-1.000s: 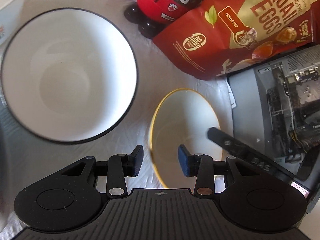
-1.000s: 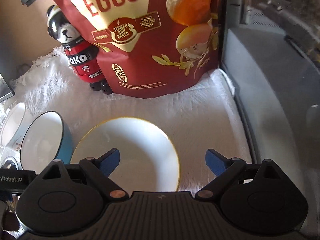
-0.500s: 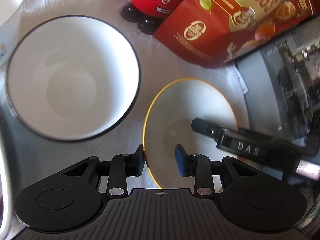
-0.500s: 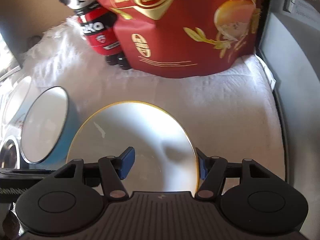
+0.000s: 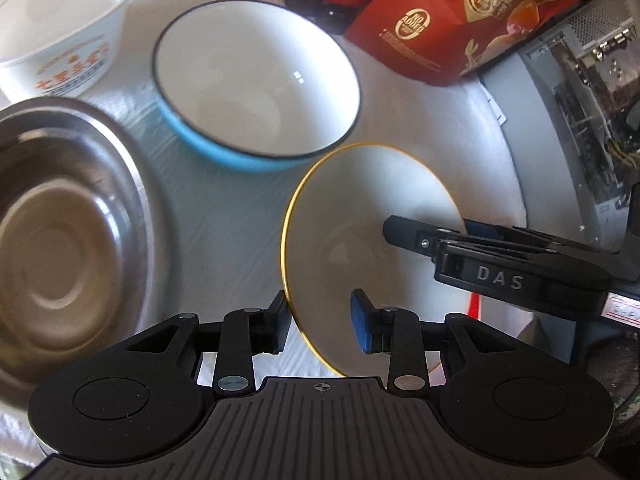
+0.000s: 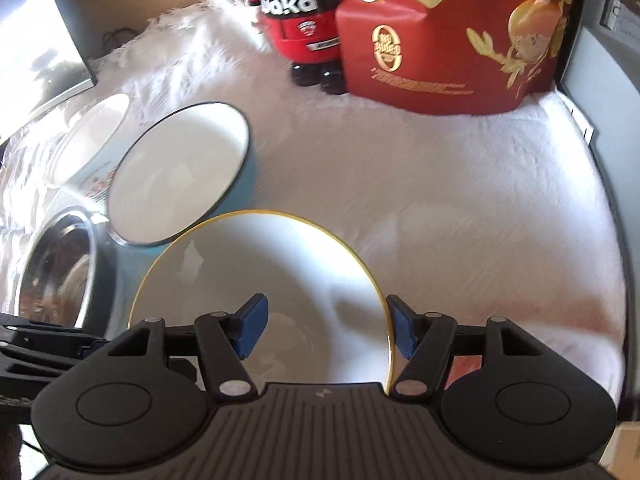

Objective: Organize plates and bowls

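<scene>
- Your left claw (image 5: pixel 320 314) straddles the gold bowl (image 5: pixel 360 208) at the bowl's 7 o'clock. The outer pad is on the rim and the inner pad is down inside.
- Its jaws have just been closing, with the bowl wall between them. Since the bowl hangs tilted off the cloth (image 6: pixel 460 200), I judge this claw is clenched on it.
- Your right claw (image 6: pixel 326 322) straddles the same rim on the opposite side, outer pad against the gold edge at 3 o'clock and inner pad over the well.
- Its jaws have just been closing and then eased out a touch. The wall is between them, so I read this as a second grasp on the gold bowl.
- The gold bowl is carried between both claws, and its far rim overlaps the near edge of the blue bowl (image 6: pixel 180 172).
- From the left claw, the blue bowl is at 11 o'clock, the steel bowl (image 5: pixel 60 232) at 9 and the white bowl (image 5: pixel 60 20) far out at 10.
- The bag (image 6: pixel 448 40) stands at 1 o'clock, clear of the path.
- The step in hand looks like a two-handed carry towards the other bowls, probably to stack them.
- Next, move both hands together and keep the rim level.
- Centre the gold bowl over whichever bowl it fits, lower it until it seats, then release both claws together.
</scene>
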`<state>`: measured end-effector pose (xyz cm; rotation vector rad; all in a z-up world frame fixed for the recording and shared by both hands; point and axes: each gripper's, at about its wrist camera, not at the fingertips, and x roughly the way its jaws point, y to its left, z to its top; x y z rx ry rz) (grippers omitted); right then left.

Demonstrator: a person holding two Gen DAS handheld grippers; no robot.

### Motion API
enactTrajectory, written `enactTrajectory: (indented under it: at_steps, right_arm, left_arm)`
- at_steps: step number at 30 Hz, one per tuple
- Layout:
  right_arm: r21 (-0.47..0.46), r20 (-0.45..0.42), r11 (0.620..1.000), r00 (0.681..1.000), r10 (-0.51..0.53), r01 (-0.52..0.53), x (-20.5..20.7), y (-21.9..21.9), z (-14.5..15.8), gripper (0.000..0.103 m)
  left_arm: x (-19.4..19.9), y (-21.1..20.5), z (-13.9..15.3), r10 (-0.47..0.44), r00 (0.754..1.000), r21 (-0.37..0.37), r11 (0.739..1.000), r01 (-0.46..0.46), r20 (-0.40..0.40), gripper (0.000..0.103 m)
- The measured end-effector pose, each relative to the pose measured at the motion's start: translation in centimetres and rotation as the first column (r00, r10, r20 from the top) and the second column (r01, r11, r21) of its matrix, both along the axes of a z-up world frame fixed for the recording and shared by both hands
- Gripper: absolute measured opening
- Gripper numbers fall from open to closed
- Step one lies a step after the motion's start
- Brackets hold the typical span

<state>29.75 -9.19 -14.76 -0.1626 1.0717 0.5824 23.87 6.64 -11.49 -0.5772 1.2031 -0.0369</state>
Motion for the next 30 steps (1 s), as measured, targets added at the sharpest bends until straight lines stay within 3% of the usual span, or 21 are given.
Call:
enactTrajectory:
  at_steps: [12, 15, 19, 30]
  right_arm:
    - [0.048, -0.025, 0.996, 0.997, -0.077, 0.078, -2.7, -1.0, -0.3, 0.067]
    - [0.067, -0.062, 0.992, 0.993, -0.102, 0.106, -2.6, -1.4, -0.8, 0.067]
    - [0.105, -0.127, 0.987, 0.986, -0.109, 0.123, -2.8, -1.6, -1.9, 0.067]
    - [0.159, -0.178, 0.973, 0.974, -0.142, 0.170, -2.5, -2.1, -2.5, 0.067]
  left_arm:
    - [-1.2, 0.5, 0.4, -0.050, 0.998, -0.028, 0.998, 0.051, 0.027, 0.035]
    - [-1.1, 0.4, 0.1, -0.055, 0.998, -0.015, 0.998, 0.056, 0.018, 0.035]
    - [-1.1, 1.1, -0.5, -0.033, 0.999, -0.068, 0.997, 0.033, 0.009, 0.035]
    - [-1.0, 0.7, -0.4, -0.044, 0.999, -0.054, 0.998, 0.044, 0.002, 0.035]
